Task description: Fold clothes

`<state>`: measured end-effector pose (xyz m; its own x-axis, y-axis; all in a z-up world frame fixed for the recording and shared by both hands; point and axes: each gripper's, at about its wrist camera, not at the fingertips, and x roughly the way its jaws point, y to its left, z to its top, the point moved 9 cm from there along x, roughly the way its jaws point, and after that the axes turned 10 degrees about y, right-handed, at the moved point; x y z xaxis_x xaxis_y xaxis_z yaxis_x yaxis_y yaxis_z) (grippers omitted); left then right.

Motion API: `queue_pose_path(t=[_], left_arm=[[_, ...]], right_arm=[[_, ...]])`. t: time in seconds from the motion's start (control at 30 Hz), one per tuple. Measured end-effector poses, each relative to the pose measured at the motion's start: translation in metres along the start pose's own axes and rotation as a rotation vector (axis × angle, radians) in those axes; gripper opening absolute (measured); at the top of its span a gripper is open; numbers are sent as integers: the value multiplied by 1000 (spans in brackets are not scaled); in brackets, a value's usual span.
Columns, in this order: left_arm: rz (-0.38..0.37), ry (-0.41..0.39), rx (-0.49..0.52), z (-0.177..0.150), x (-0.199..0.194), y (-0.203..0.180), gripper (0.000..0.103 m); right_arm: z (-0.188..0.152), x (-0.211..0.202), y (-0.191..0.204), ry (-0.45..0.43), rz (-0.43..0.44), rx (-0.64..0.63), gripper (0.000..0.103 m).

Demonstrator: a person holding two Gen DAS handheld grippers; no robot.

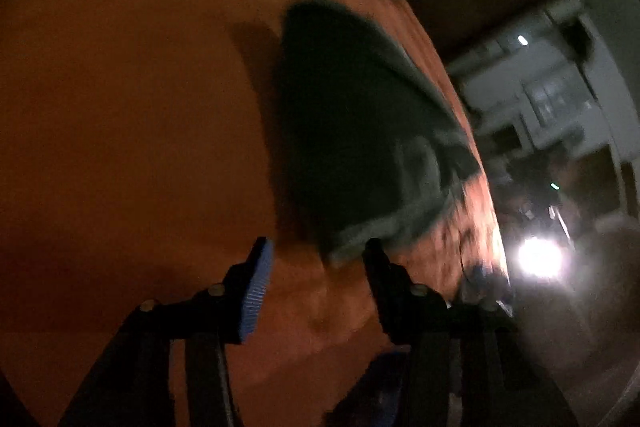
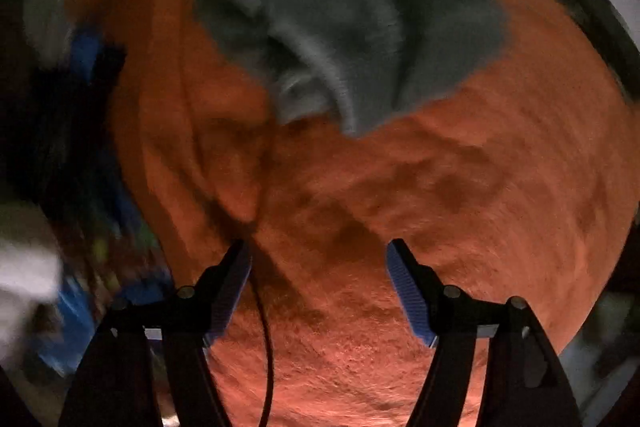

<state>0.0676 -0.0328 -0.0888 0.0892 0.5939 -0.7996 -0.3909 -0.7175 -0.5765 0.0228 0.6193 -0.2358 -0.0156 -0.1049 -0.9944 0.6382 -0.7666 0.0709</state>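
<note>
On the orange-covered surface (image 2: 440, 207), the grey garment (image 2: 340, 19) lies rumpled near its far edge, so you have its folding yet to finish, with your left gripper (image 1: 316, 259) and right gripper (image 2: 318, 267) both spread wide and empty.

Left gripper (image 1: 316, 251) jaws parted, nothing between – right gripper (image 2: 318, 255) angled down, jaws wide, empty
</note>
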Motion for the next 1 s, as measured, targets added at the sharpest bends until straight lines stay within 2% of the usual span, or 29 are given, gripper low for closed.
queue_pose_path(t=[0.03,0.1,0.2,0.23,0.37,0.43,0.5,0.53,0.57,0.73,0.77,0.8,0.83,0.9,1.0], left_arm=[[12,-18,-16,13,-2,0,61],[7,-56,-34,44,5,-14,61],[17,-48,33,68,34,-48,61],[35,-39,56,76,46,-57,61],[59,53,132,63,91,-87,61],[105,79,141,49,104,-86,61],[189,96,117,41,121,-70,61],[190,109,94,35,125,-64,61],[169,112,71,29,126,-59,61],[125,74,42,13,112,-54,61],[116,73,25,14,114,-55,61],[103,66,11,13,116,-53,61],[101,57,8,11,118,-52,61],[122,42,11,5,120,-49,60],[115,17,9,-5,116,-46,59]], right_arm=[[5,-10,-13,-60,35,87,69],[25,-29,-39,-174,105,277,70],[59,-36,-67,-267,165,509,71],[90,-39,-82,-320,159,554,71],[144,-39,-74,-406,145,491,71],[165,-37,-79,-385,81,439,71],[177,-30,-93,-357,43,411,71],[183,-27,-101,-344,25,398,70],[189,-22,-105,-332,32,385,70],[231,-13,-102,-250,225,251,70],[237,-5,-101,-221,208,227,60],[237,-1,-99,-202,206,216,45],[240,4,-97,-187,230,204,7],[250,-5,-108,-223,226,248,7],[236,-37,-120,-340,147,350,6]])
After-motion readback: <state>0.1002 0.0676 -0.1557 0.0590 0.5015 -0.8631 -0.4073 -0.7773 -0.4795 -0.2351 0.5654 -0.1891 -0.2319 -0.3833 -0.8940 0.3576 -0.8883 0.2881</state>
